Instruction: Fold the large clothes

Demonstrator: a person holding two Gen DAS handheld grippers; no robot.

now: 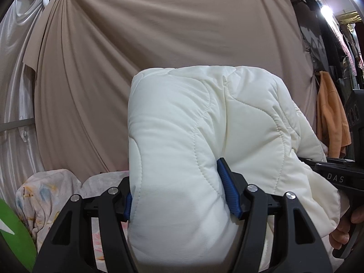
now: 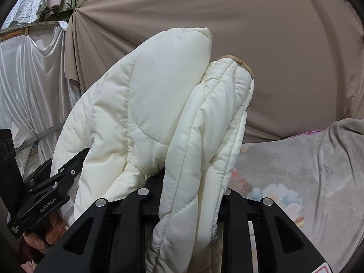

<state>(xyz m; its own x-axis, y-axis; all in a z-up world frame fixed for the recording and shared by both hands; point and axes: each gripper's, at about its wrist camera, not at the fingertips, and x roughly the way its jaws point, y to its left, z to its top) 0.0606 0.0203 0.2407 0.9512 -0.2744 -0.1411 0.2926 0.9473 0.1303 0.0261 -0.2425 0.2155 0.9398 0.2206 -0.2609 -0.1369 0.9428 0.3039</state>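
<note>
A cream quilted puffer jacket (image 1: 200, 122) is held up in the air between both grippers. My left gripper (image 1: 179, 195) is shut on a thick padded fold of it, blue pads pressed into the fabric on both sides. My right gripper (image 2: 191, 195) is shut on another bunched edge of the jacket (image 2: 159, 104), which has a tan trim at its top; its fingertips are hidden by the fabric. The right gripper's body also shows at the right edge of the left wrist view (image 1: 336, 175), and the left gripper's body shows at the lower left of the right wrist view (image 2: 45, 195).
A beige draped curtain (image 1: 136, 45) fills the background, with white satin drapes (image 2: 29, 86) to its left. A floral bedsheet (image 2: 295, 177) covers the surface below. An orange garment (image 1: 329, 118) and dark clothes hang at the right.
</note>
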